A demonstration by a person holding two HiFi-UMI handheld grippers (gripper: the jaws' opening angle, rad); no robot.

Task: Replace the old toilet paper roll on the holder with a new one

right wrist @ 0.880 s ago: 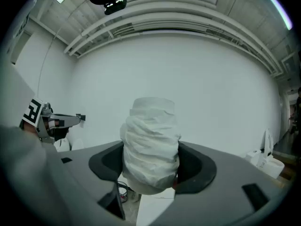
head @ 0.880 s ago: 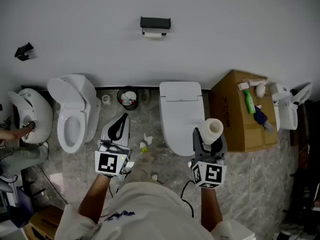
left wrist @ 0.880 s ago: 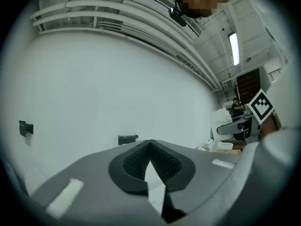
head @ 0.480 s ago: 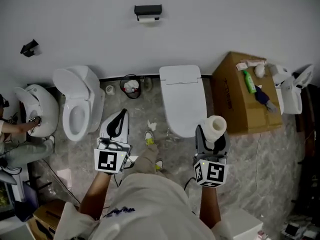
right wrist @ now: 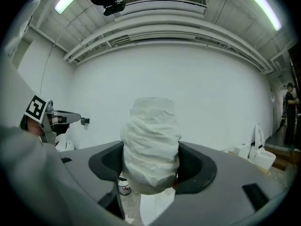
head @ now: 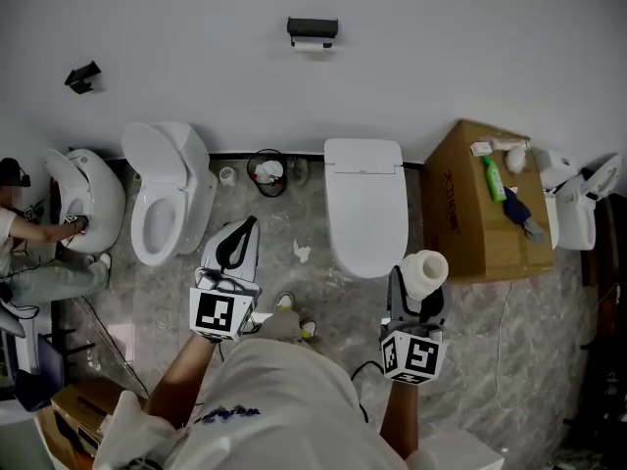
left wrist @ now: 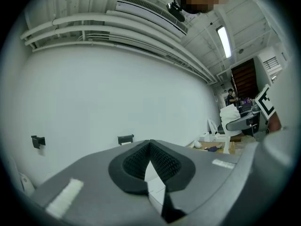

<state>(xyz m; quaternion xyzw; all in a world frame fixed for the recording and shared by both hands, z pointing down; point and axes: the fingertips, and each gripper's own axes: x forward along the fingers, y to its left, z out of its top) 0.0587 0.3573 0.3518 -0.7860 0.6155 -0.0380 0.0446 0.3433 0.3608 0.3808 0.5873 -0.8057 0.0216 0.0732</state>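
Note:
A new white toilet paper roll (head: 424, 270) (right wrist: 151, 144) stands upright between the jaws of my right gripper (head: 419, 292), which is shut on it in front of the white toilet (head: 364, 204). My left gripper (head: 235, 248) is shut with nothing in it, its pads (left wrist: 162, 161) pressed together. High on the white wall hangs the black paper holder (head: 313, 29) with a thin old roll (head: 313, 44) under it, far from both grippers. The holder (left wrist: 125, 139) also shows small in the left gripper view.
A second toilet (head: 168, 204) with its lid up stands left. A small bin (head: 267, 173) sits between the toilets. A cardboard box (head: 482, 204) with a green bottle (head: 491, 178) is at the right. A person (head: 29, 253) crouches at far left by another toilet (head: 90, 197). Paper scraps (head: 302, 253) lie on the floor.
The view has shifted: the toilets and the box have slid away from the grippers, as the person stepped back. Both grippers keep their hold and their spacing.

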